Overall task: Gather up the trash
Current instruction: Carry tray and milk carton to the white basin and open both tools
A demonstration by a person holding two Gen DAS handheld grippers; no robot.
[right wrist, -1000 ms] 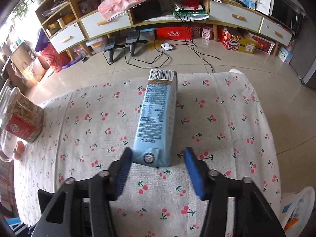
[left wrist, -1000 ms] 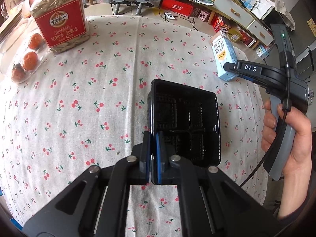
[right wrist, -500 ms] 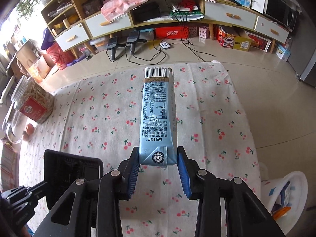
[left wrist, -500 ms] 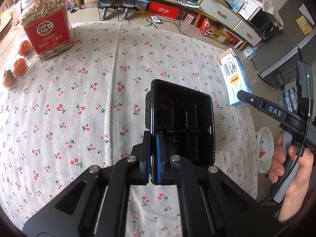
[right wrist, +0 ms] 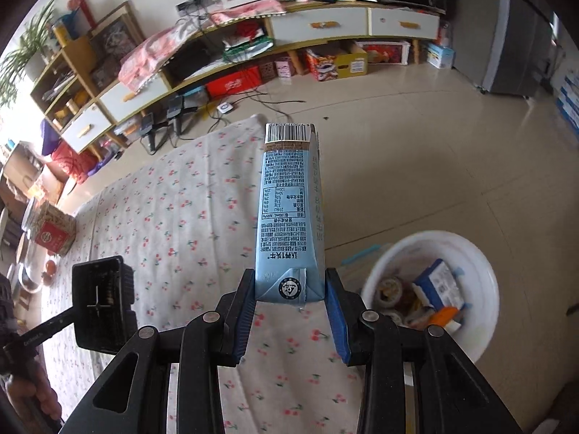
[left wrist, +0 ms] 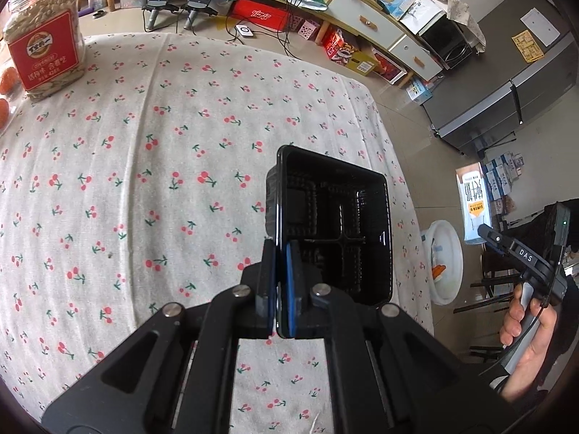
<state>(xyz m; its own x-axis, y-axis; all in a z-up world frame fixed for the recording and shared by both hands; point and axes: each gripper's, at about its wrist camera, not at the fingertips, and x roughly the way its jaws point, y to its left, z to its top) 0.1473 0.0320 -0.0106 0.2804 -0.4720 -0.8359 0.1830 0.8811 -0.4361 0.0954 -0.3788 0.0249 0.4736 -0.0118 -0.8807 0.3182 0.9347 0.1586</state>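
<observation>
Now the right gripper (right wrist: 289, 311) clamps a blue milk carton (right wrist: 289, 213) past the tabletop's right edge, beside the white bin (right wrist: 430, 289); release comes next. Left gripper (left wrist: 278, 289) pinches a black tray (left wrist: 333, 228).

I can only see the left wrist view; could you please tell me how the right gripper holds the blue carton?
Observer: The right gripper has its jaws closed on the folded end of the blue carton.
Operator: Is it over the bin?
Observer: Not yet; the white bin stands on the floor, right of the carton in the right wrist view.
Operator: Is the bin empty?
Observer: No, it holds a blue-and-white box and other packaging.
</observation>
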